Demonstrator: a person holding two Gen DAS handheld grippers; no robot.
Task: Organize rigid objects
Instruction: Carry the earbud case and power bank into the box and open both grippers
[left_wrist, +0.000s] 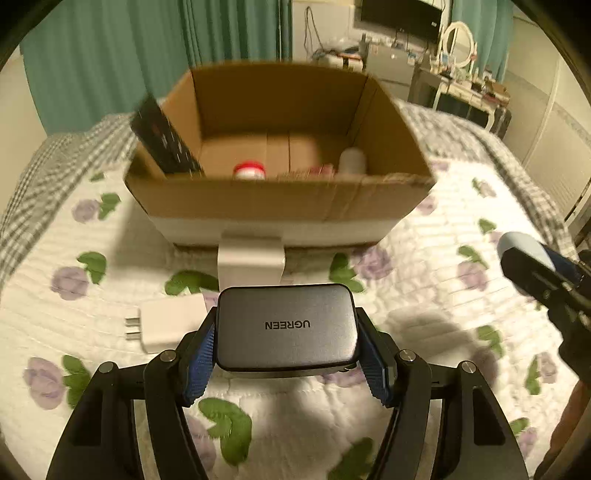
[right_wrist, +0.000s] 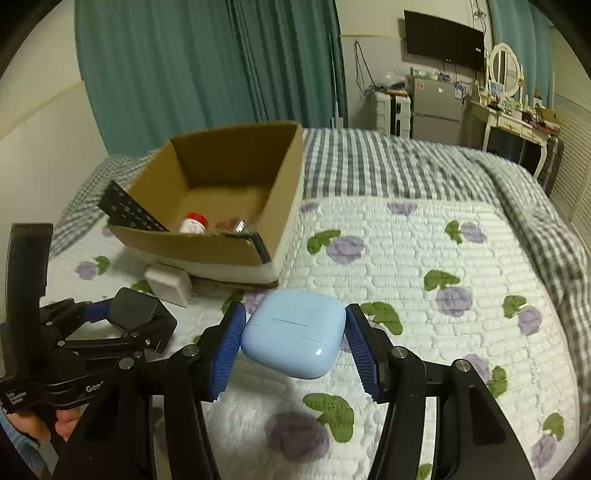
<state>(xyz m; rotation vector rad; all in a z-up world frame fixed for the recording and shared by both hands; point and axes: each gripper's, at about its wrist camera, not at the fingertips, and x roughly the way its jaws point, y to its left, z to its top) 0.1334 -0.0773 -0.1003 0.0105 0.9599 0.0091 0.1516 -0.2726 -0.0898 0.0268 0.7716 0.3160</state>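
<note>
Left gripper (left_wrist: 286, 349) clamped on grey UGREEN charger (left_wrist: 287, 326), lifted clear of floral quilt (left_wrist: 424, 236). Right gripper (right_wrist: 295, 339) clamped on pale blue earbud case (right_wrist: 293, 332), also above quilt. Cardboard box (left_wrist: 258, 199) at 12 o'clock from left gripper; inside: black remote (left_wrist: 162, 136) leaning at left wall, red-capped bottle (left_wrist: 249, 170), white container (left_wrist: 352, 159). Two white plug adapters on quilt: one (left_wrist: 251, 260) against box front, other (left_wrist: 170, 321) at 9 o'clock of charger.
</note>
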